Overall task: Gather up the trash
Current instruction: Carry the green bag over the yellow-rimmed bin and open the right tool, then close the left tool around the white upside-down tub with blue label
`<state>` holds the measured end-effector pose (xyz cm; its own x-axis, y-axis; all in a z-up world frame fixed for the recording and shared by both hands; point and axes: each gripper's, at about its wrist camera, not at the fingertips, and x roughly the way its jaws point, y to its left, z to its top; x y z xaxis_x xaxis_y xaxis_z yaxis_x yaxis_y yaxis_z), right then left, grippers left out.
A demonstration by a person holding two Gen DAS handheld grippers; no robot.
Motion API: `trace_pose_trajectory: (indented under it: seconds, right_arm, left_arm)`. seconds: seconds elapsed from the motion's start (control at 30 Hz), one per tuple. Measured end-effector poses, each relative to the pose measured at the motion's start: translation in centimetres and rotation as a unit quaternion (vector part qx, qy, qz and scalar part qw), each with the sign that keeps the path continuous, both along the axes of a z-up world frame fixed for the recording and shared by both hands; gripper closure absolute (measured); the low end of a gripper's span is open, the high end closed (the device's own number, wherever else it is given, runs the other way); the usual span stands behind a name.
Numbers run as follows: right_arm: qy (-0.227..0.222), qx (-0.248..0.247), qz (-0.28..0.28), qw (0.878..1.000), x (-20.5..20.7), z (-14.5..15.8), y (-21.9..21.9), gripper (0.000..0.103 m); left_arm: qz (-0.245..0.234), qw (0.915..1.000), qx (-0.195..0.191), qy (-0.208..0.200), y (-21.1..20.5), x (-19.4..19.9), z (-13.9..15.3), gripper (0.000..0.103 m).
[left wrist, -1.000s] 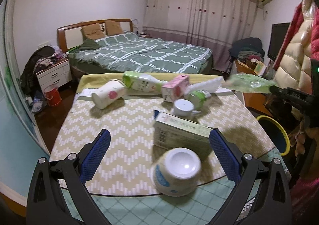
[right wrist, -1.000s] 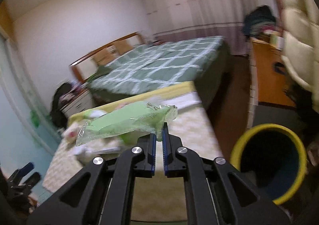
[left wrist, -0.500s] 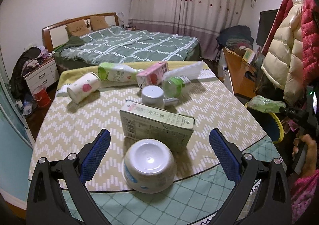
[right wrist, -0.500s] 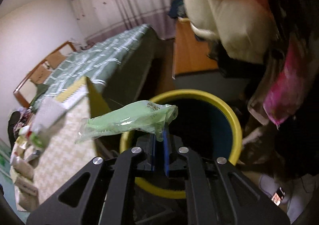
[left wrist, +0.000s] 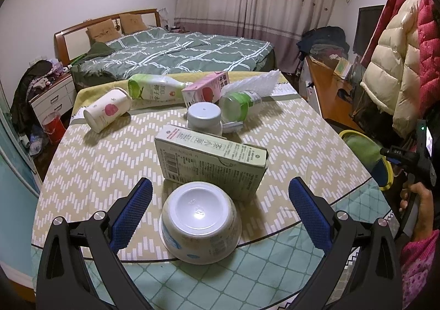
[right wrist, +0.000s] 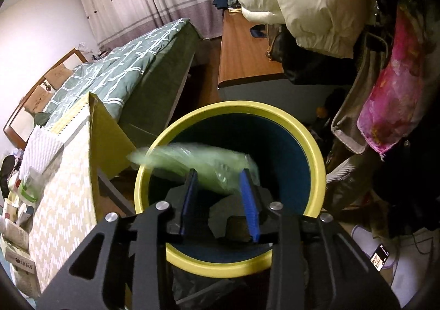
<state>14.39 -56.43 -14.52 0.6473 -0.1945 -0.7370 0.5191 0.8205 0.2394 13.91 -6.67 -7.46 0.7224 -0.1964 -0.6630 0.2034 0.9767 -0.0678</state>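
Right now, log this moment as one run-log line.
right hand-held gripper: jaws opening, blurred green plastic wrapper between them | below: yellow-rimmed bin | left hand-held gripper: open around upturned white bowl, untouched

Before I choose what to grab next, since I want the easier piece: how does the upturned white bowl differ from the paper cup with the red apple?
The bowl stands upside down, base up, near the table's front edge between the open left gripper fingers; the paper cup lies on its side at the far left. The bowl is squat and wide, the cup taller and narrower. The bowl nearly touches the green carton; the cup lies apart. Both are whitish and look empty.
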Motion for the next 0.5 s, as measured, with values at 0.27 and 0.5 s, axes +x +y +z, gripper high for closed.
trace_pose_trajectory:
  seconds: [0.27,0.5]
  right_arm:
    - [-0.004,-0.006,0.002,1.0,-0.2,0.5,0.3,0.065]
    - [-0.006,-0.003,0.013,1.0,0.1,0.5,0.9,0.064]
  left_arm:
    - [0.004,0.9999,0.004,0.015,0.2,0.5,-1.2,0.005]
    - [0.01,0.9993,0.017,0.031,0.5,1.5,-3.1,0.005]
